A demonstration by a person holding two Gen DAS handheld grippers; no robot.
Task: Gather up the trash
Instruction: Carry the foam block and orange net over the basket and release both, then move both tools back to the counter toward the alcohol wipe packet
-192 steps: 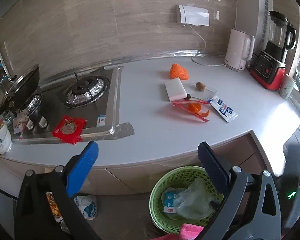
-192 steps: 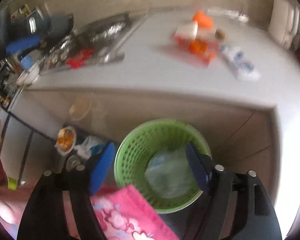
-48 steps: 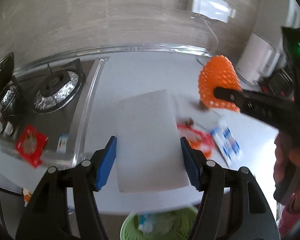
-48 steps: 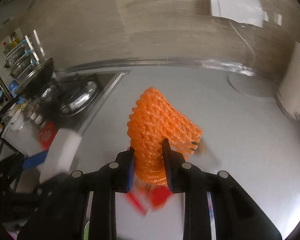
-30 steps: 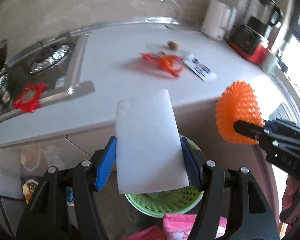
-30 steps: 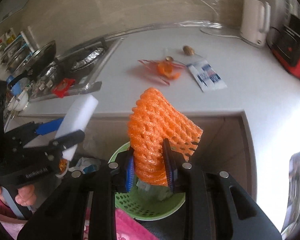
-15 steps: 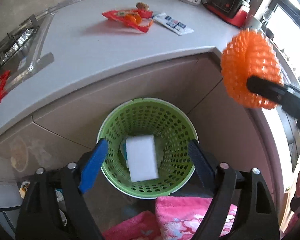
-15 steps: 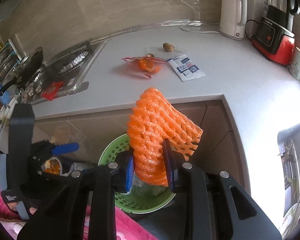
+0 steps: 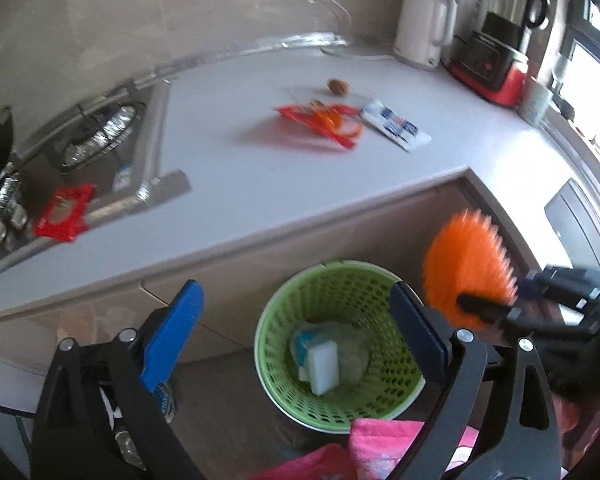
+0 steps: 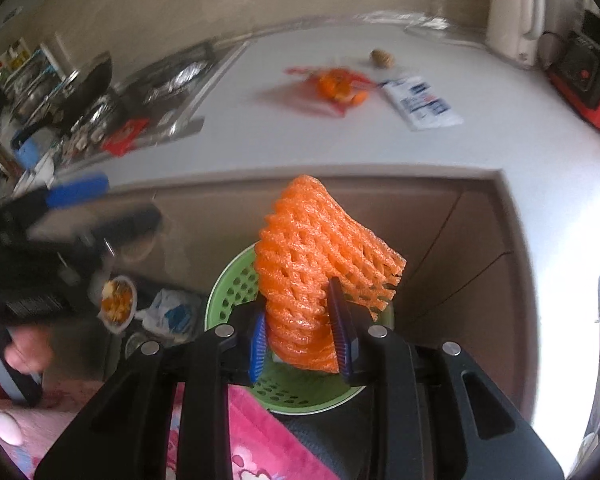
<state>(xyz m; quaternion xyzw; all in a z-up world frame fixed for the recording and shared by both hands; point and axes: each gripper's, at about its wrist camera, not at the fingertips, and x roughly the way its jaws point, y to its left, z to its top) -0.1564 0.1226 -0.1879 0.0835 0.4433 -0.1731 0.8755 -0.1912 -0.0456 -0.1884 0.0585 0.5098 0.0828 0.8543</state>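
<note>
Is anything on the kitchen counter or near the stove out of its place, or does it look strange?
Yes. A torn red wrapper with orange peel and a white sachet lie loose on the counter. Another red wrapper sits on the stove edge, beside the burner.

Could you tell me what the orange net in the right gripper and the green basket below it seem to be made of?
Orange net: looks like soft foam mesh, matte, with puffy open diamond cells that squash between the right gripper fingers. Green basket: probably moulded plastic, with a smooth rim and regular perforated walls.
</note>
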